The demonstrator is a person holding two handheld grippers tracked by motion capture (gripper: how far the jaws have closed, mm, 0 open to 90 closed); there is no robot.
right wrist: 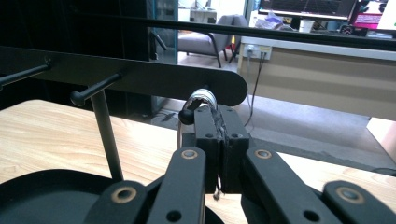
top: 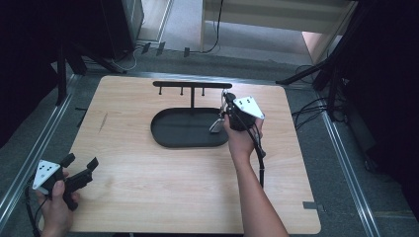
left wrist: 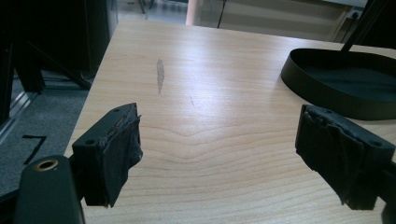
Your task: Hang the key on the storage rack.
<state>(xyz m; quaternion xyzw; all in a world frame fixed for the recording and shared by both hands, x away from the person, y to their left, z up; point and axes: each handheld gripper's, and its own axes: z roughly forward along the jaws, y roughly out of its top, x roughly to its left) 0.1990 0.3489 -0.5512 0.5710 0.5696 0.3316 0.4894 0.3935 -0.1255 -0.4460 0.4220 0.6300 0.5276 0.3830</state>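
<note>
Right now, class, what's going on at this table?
A person works with a gripper in each hand. The right gripper is shut on a metal ring, holding it up at the end peg of a black rack that stands in a black tray. A small silvery piece hangs below the gripper. The left gripper rests open at the table's near left corner, holding nothing.
</note>
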